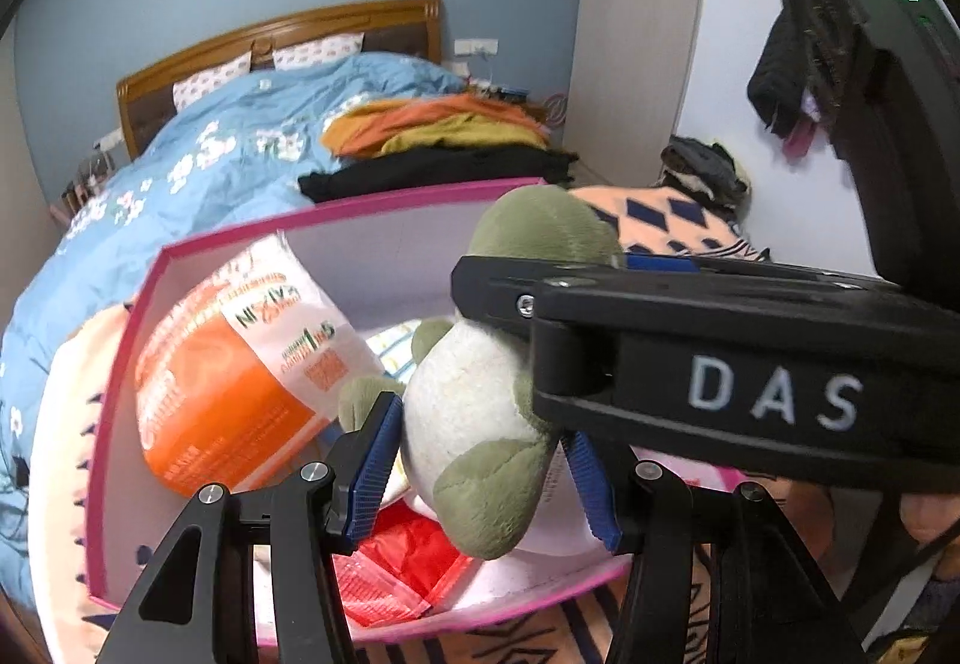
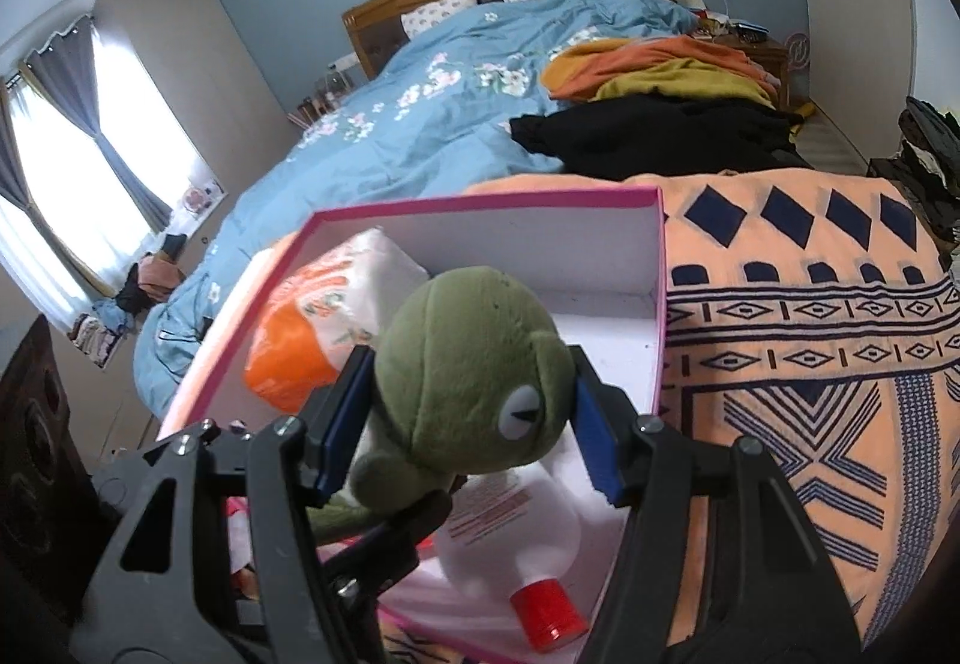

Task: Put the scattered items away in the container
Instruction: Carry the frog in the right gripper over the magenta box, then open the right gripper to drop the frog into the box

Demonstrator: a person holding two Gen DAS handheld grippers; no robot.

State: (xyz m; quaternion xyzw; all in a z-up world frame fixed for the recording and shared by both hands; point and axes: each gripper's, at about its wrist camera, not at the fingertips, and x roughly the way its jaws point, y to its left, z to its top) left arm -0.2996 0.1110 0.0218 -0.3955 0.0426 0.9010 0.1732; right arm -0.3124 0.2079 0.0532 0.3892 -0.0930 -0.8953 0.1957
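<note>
A green plush frog (image 1: 480, 406) with a white belly hangs over the open pink-rimmed box (image 1: 384, 208). My left gripper (image 1: 483, 475) is shut on its body, with a blue pad on each side. The right gripper's black housing marked DAS (image 1: 750, 382) crosses above. In the right wrist view my right gripper (image 2: 468, 430) is shut on the frog's head (image 2: 474, 382). Inside the box (image 2: 492, 199) lie an orange-and-white packet (image 2: 312, 340), a white bottle with a red cap (image 2: 549, 613) and a red packet (image 1: 408, 562).
The box rests on an orange blanket with a dark blue pattern (image 2: 810, 364) at the foot of a bed with a blue floral duvet (image 2: 432, 124). Folded orange, yellow and black clothes (image 2: 660, 82) are piled behind the box. The box's right half has bare white floor (image 2: 606, 340).
</note>
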